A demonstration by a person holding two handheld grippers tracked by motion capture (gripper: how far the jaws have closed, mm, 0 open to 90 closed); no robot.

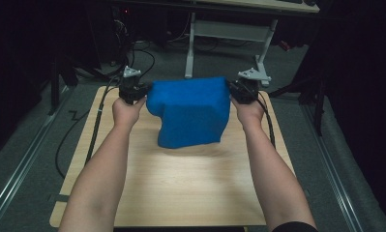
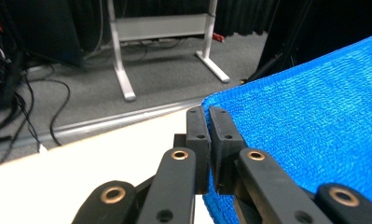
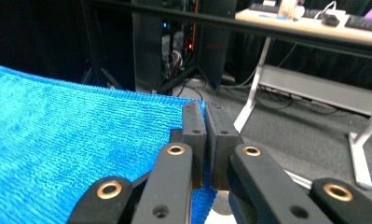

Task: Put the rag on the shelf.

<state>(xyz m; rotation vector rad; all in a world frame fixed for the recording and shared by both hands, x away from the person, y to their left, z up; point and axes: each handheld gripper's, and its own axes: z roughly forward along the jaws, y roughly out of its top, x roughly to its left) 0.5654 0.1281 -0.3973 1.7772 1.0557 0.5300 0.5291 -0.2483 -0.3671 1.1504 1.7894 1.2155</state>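
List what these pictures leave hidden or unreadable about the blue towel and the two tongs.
- Blue towel, high view: its far side and the table strip under it are hidden by the towel itself.
- Left tongs, left gripper view: the pinched towel corner is covered by the shut jaws.
- Right tongs, right gripper view: likewise.
- Towel's lower edge: cut off in both gripper views.

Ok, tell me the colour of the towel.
Bright blue towel, plain with no pattern; the high view shows it best.

Wooden table (white-legged desk behind).
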